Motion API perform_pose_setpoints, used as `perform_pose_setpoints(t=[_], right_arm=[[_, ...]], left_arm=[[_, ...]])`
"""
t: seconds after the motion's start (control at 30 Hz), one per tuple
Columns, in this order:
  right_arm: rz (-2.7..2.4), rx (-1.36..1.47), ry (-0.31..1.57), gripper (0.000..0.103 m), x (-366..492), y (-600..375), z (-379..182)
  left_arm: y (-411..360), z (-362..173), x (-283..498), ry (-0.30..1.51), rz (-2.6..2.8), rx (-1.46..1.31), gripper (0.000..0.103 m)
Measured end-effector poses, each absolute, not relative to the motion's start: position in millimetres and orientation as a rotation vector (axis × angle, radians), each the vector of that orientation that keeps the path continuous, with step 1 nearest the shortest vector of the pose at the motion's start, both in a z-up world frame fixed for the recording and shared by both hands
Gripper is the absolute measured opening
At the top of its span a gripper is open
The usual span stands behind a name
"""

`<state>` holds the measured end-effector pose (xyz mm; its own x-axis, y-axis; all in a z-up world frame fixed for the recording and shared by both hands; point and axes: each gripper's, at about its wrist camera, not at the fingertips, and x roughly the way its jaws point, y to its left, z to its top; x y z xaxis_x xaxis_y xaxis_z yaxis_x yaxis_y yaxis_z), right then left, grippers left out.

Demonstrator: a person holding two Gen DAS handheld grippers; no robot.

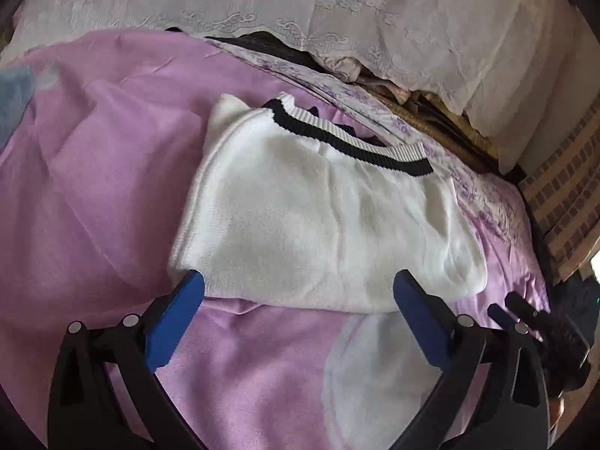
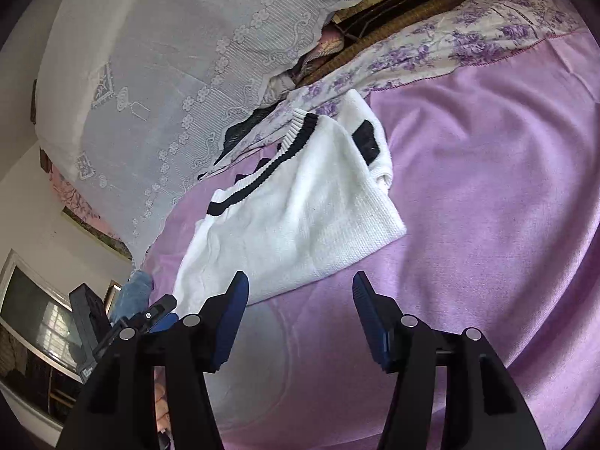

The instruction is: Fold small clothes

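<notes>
Left wrist view: my left gripper (image 1: 298,288) has its jaws wide apart, nothing between the blue pads. Just ahead of them lies the sweater (image 1: 318,217), white knit, folded into a rough rectangle on the pink sheet (image 1: 93,187) of the bed. Its near edge sits right at my fingertips; whether the pads touch it, I cannot tell. The black-and-white ribbed band (image 1: 352,142) runs along the far edge. Past the sweater, a floral cloth (image 1: 375,108) lies under a white lace cover (image 1: 262,3). To the right of my jaws, the tip of my right gripper (image 1: 521,315) shows low over the sheet.

In the right wrist view, my right gripper (image 2: 300,288) also stands with jaws apart and empty. The sweater (image 2: 292,221) lies ahead and a little left of them, its near edge close to my left pad. The sheet (image 2: 487,187) fills the space ahead and to the right. My left gripper (image 2: 157,311) shows just left of my jaws.
</notes>
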<state>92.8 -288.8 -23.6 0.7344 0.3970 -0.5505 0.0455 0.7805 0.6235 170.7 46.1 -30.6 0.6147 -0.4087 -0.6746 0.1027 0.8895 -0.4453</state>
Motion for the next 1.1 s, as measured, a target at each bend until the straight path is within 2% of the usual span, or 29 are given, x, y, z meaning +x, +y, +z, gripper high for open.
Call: perform_pose_setpoints(t=[0.13,0.33,0.53,0.67,1.03,1.1], right_arm=[[0.208,0.611,0.742,0.058,96,-280,-28],[0.205,0.628,0.756,0.058,101,-283,-39],[0.189,0.579,0.777,0.058,105,-276,-47],[0.196,0.553,0.776,0.063,106,-272,-47],[0.188,0.529,0.772,0.064,110,-268,-47],[0.181,0.537,0.762,0.058,109,-269,-47]], left_arm=[[89,-47,190,0.907,-0.436,-0.660,0.098],[113,-46,186,0.868,-0.488,-0.820,0.098],[116,-49,189,0.881,-0.438,-0.802,0.098],[104,-49,197,0.899,-0.467,-0.754,0.098],[78,-53,236,0.911,-0.415,-0.582,0.098],[77,-51,233,0.903,-0.465,-0.593,0.092]])
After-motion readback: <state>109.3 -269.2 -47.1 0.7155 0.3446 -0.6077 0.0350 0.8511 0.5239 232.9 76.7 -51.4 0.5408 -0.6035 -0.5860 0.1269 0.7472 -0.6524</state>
